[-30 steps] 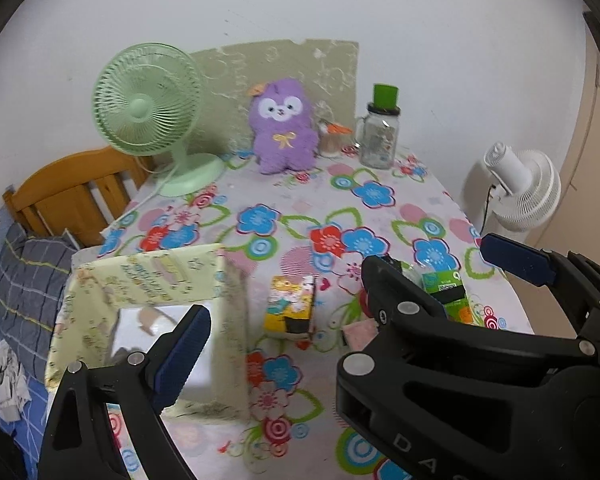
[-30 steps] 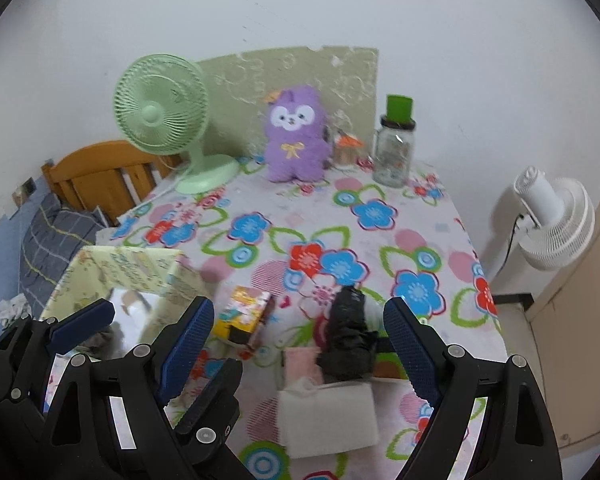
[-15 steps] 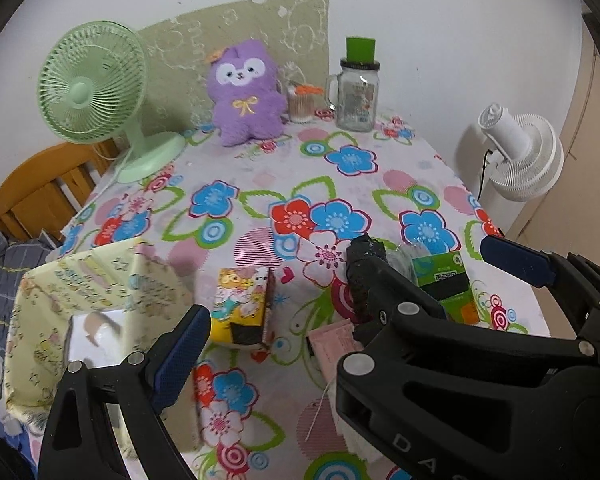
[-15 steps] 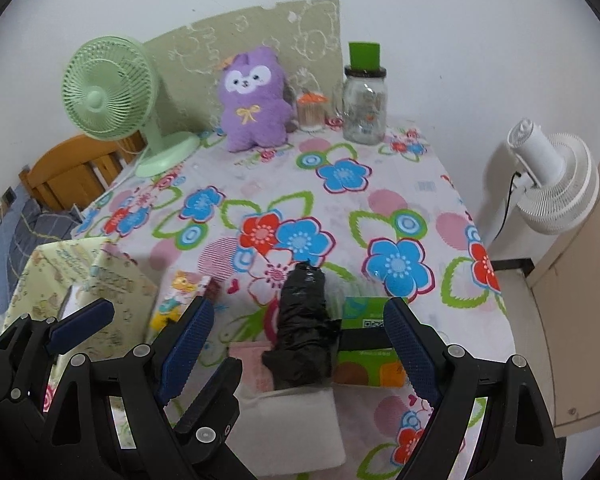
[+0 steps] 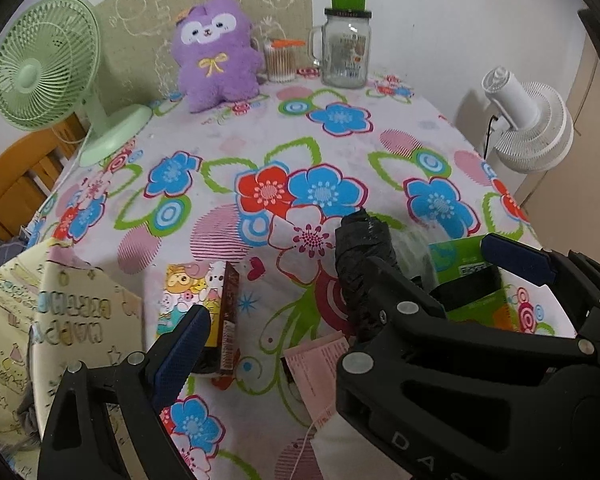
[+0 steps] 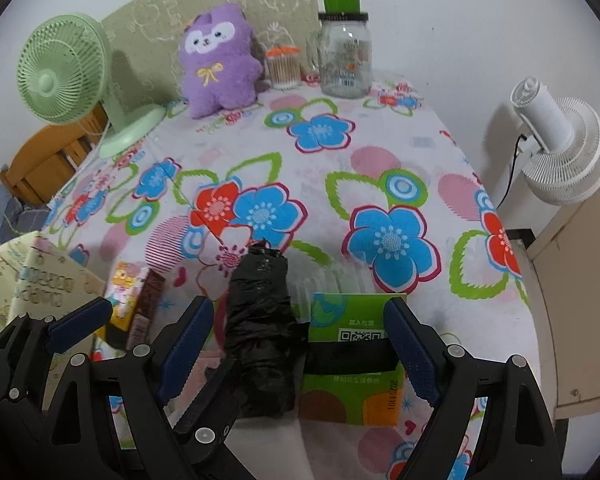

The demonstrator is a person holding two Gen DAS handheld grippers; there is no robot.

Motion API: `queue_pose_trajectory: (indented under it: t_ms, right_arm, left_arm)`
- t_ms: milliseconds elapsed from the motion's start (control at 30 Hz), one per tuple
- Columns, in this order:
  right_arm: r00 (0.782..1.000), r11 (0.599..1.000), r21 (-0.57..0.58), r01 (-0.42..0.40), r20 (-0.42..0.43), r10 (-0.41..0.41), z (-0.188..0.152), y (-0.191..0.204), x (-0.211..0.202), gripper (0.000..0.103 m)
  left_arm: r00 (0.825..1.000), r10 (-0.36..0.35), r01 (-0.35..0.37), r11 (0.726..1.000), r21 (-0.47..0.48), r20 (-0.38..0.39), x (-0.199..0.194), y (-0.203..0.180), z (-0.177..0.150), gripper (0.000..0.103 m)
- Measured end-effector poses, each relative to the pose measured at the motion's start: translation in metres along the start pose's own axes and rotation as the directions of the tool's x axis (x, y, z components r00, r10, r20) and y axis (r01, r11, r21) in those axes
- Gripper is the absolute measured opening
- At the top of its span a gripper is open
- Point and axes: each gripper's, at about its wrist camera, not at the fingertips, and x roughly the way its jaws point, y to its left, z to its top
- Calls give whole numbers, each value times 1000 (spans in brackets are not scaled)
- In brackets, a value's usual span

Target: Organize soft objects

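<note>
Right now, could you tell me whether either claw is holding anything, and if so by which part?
Nothing is held. The right claw is open, its jaws straddling the black bundle and green packet without closing on them. The left claw is open too.

both wrist views look down close across the floral table, sharing its far end.

Both claws hang low over the near edge of the tabletop, side by side and pointing toward the far wall. The left claw stands with its blue-padded jaws spread wide and nothing between them. The right claw is likewise spread wide, clamping nothing.
</note>
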Motion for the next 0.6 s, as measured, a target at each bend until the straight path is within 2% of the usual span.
queue_pose_trajectory:
  t_ms: [367,400,500,600]
  right_arm:
    - [999,999,-8,33,-2,-33,0,-4,11,89]
    - [999,999,-5,34,1,-34,0,-4,11,87]
    - [999,999,-2,45,12,-45,-1,-6,8,73]
    - [999,999,4,41,12,-41,-3,-10,6,69]
  left_arm:
    - [1000,-2,2,1000,25,-23,14,-3,0,96]
    - [1000,-1,1,1000,26,-22,14,-3,0,96]
    - [1000,10,-10,999,32,-14,12,-5,0,96]
    - [1000,14,-14,999,48,-7,10,-9,-1,96]
